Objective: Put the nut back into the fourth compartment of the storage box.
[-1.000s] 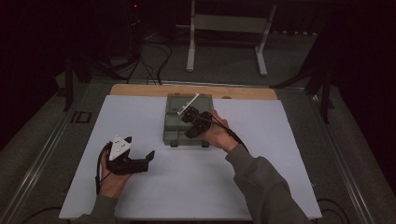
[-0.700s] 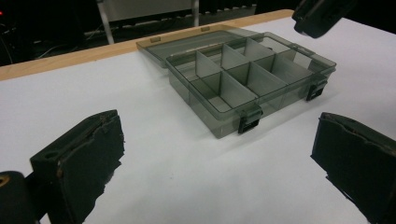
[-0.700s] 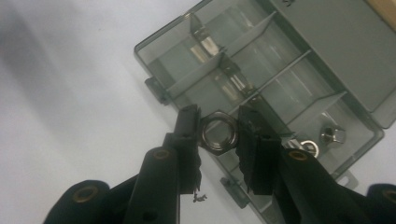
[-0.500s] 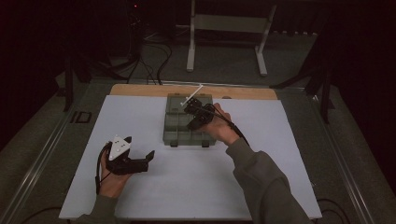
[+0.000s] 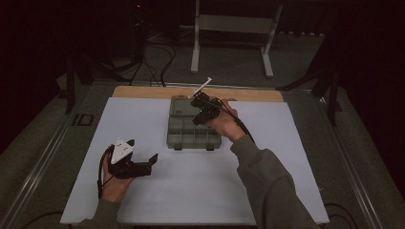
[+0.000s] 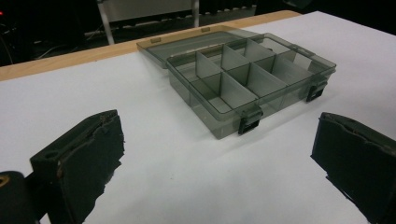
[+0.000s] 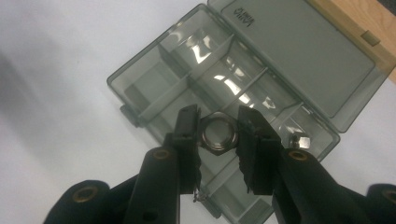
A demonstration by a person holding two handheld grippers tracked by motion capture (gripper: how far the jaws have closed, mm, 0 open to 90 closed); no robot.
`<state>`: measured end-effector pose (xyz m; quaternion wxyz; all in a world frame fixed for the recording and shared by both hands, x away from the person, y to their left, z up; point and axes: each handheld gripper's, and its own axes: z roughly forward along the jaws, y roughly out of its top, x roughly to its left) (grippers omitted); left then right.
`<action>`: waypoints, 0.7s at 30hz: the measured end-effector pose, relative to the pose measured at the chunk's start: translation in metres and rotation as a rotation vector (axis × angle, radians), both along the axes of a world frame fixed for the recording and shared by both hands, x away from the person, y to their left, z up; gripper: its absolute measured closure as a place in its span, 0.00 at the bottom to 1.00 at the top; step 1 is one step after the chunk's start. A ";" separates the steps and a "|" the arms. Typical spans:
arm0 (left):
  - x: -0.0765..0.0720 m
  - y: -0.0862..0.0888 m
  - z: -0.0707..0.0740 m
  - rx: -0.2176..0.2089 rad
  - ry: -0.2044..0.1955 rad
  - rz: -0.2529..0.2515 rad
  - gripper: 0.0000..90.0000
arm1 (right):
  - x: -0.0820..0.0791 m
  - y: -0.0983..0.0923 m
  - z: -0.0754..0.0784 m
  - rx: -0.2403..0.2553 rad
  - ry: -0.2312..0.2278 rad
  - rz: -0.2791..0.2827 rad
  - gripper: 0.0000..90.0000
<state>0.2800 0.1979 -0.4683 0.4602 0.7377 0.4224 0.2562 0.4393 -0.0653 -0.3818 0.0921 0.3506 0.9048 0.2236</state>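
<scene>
Since the earlier frames the right tool has travelled from low over the near compartments of the box up toward its far edge, while the left tool has stayed put at the lower left of the high view. At the centre of the right gripper view, the right tool pinches a metal hex nut between its two black jaws, held above the smoky transparent compartment box. That box sits at the middle of the high view on the white sheet covering the worktop, whose wooden strip shows along the far edge. Its lid lies folded flat open at the upper right of the right gripper view, bearing small embossed lettering too small to read. A second, smaller nut rests in a compartment at the right of that view, just beside the right jaw. In the left gripper view the left tool has its jaws spread wide with nothing between them, resting low over the white sheet, with the box beyond in the upper half and two black latches on its near wall.
</scene>
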 end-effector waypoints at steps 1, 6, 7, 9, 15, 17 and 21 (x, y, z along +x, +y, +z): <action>0.000 0.000 0.000 0.000 -0.001 0.000 0.03 | 0.001 0.000 0.001 -0.003 -0.003 -0.004 0.78; 0.000 0.000 0.000 -0.003 -0.001 0.000 0.03 | 0.005 -0.001 0.000 -0.009 -0.006 -0.015 0.78; 0.000 0.000 0.000 -0.001 -0.001 0.000 0.03 | 0.006 -0.001 0.000 -0.011 -0.004 -0.019 0.78; 0.000 0.000 0.000 0.001 -0.003 -0.001 0.03 | 0.009 -0.001 -0.001 -0.016 0.001 -0.027 0.78; 0.000 0.001 0.000 -0.006 0.000 0.004 0.03 | 0.016 -0.006 -0.004 -0.032 -0.002 -0.062 0.78; 0.000 0.001 0.001 -0.005 -0.003 0.003 0.03 | 0.017 -0.008 -0.005 -0.032 -0.001 -0.072 0.78; 0.000 0.000 0.001 -0.005 -0.003 -0.001 0.03 | 0.022 -0.011 -0.007 -0.036 0.002 -0.084 0.78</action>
